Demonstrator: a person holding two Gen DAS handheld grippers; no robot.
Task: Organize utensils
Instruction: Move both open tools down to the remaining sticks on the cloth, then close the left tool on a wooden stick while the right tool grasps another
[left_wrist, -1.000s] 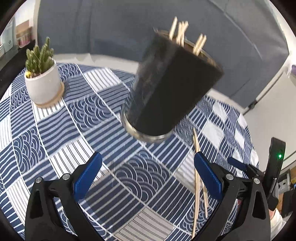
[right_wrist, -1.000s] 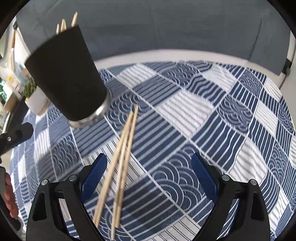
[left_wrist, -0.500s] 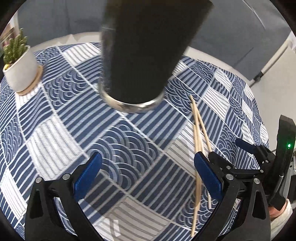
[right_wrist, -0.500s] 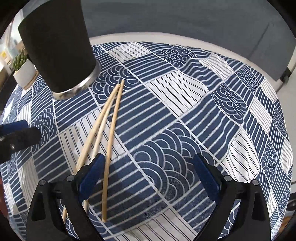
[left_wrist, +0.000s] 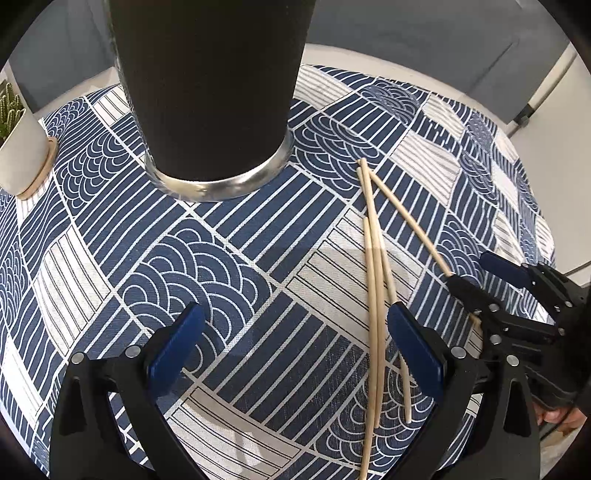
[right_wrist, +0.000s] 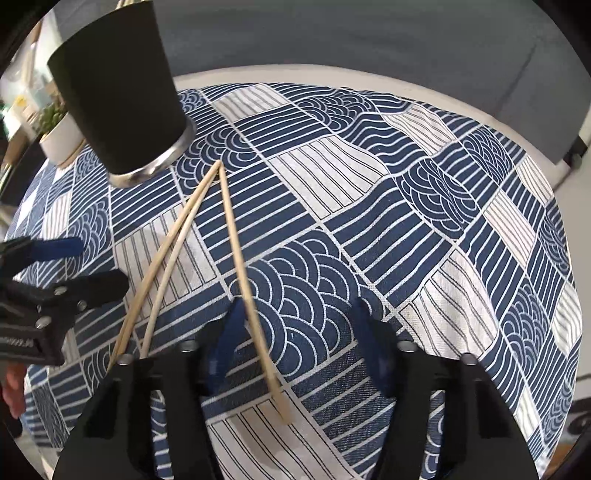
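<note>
A tall black cup (left_wrist: 210, 92) with a steel base stands on the patterned tablecloth; it also shows in the right wrist view (right_wrist: 118, 92), with chopstick tips at its rim. Three loose wooden chopsticks (left_wrist: 373, 280) lie on the cloth right of the cup. My left gripper (left_wrist: 291, 354) is open and empty, just in front of the cup. My right gripper (right_wrist: 299, 339) is open, low over the cloth, with one chopstick (right_wrist: 251, 295) lying between its fingers. The other two chopsticks (right_wrist: 166, 258) lie to its left.
A white pot with a cactus (left_wrist: 18, 147) stands at the far left on a wooden coaster. The round table (right_wrist: 480, 206) is covered by a blue and white cloth. A grey wall is behind it.
Both grippers moved forward and lower. The cup is now close before the left gripper. The right gripper came down around one chopstick, its fingers narrower than before.
</note>
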